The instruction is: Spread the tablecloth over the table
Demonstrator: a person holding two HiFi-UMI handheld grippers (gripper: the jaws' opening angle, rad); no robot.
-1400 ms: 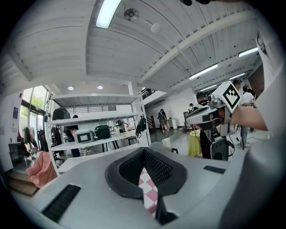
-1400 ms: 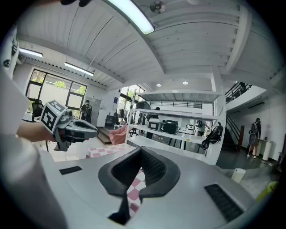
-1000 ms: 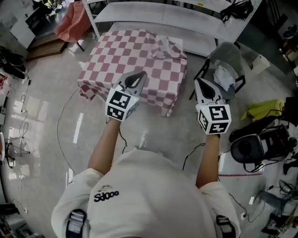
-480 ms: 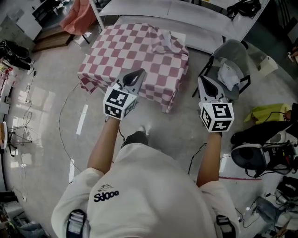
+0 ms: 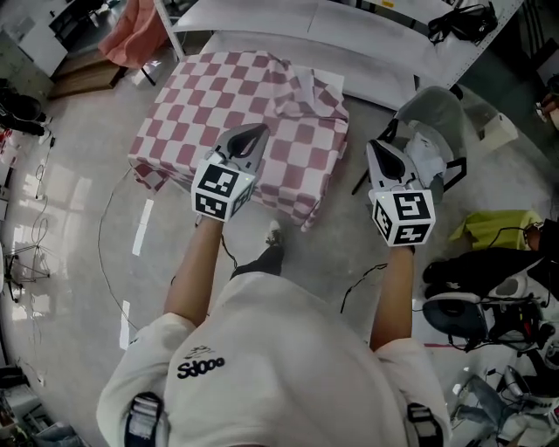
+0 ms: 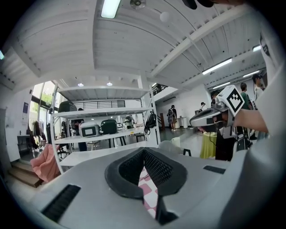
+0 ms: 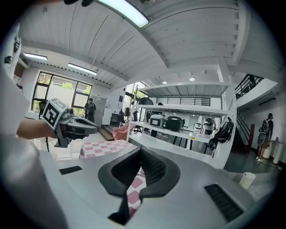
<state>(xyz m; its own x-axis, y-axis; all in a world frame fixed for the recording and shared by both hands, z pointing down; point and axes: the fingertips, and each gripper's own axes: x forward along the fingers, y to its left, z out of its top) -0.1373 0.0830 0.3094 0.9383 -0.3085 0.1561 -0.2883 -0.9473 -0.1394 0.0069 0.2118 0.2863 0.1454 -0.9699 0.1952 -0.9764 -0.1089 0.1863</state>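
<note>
A polished grey floor (image 5: 79, 201) runs under a cluttered workshop. A long white shelf (image 5: 349, 22) stands at the far side and a grey chair (image 5: 437, 122) on the right.

The pink-and-white checked tablecloth (image 5: 218, 105) lies draped over the desk, which is itself hidden beneath it. Its edges hang down the near and left sides. At the far right corner the cloth is bunched into a raised fold (image 5: 306, 87). A salmon-pink garment (image 5: 135, 35) hangs near the shelf's left end, and a yellow-green rag (image 5: 489, 223) lies on the floor at the right.

The left hand-held gripper (image 5: 253, 135) hovers over the near part of the tablecloth. Its jaws are pressed together at the tips and grip nothing; the checks seen through the gap below the pads belong to the cloth lying beyond.

The right hand-held gripper (image 5: 381, 150) is held off the desk's right side, between the hanging cloth and the chair. Its jaws are likewise closed and empty.
</note>
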